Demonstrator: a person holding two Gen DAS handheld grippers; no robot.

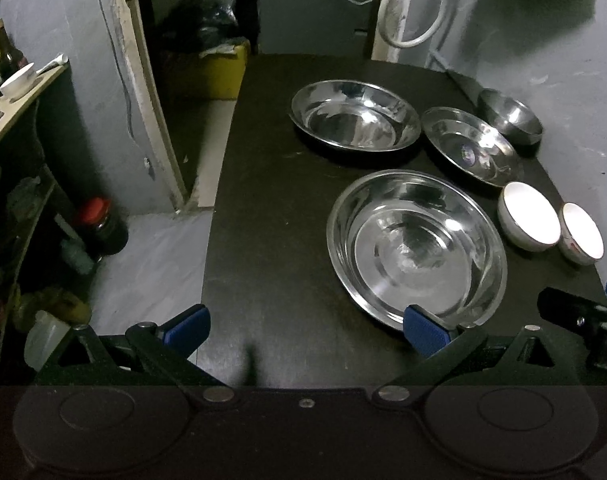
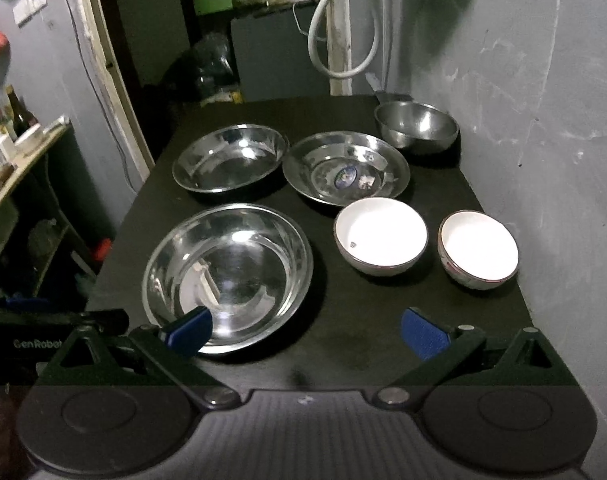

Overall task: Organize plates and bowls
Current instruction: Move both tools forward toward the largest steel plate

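A dark, matt-topped bench (image 2: 363, 320) is set against a grey plastered wall (image 2: 543, 140). Beyond its far end a looped white hose (image 2: 323, 40) is hung, and a yellow bin (image 1: 223, 72) is seen there too. Left of the bench, a red-lidded dark jar (image 1: 101, 226) is kept on the floor.

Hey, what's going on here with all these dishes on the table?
Nothing is being handled yet. The left gripper and right gripper both hover open and empty at the near edge of the dark table. Laid out separately on it are three wide steel plates, a deeper steel bowl at the far corner by the wall, and two white bowls side by side. Nothing is stacked.
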